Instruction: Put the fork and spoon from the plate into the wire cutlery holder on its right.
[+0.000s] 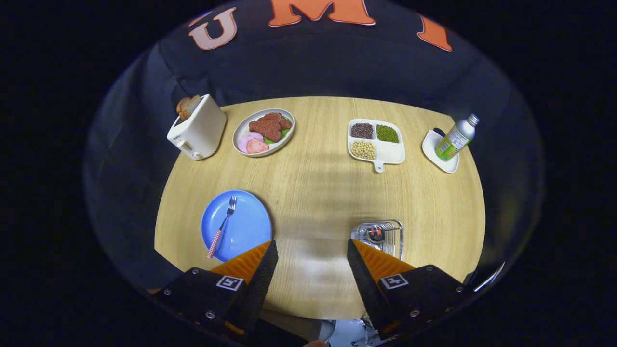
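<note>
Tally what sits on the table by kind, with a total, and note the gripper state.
Dishes: 4 (blue plate, oval meat plate, divided tray, small white dish)
Cutlery: 1 (fork)
Toaster: 1
Bottle: 1
Wire cutlery holder: 1
Total: 8
Gripper open, fingers empty above the table.

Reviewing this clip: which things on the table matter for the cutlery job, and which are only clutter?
Job:
fork on the blue plate
wire cutlery holder, something orange-handled already inside
tool, open, holding nothing

Clutter:
toaster
meat plate
divided bean tray
bottle on its white dish
</note>
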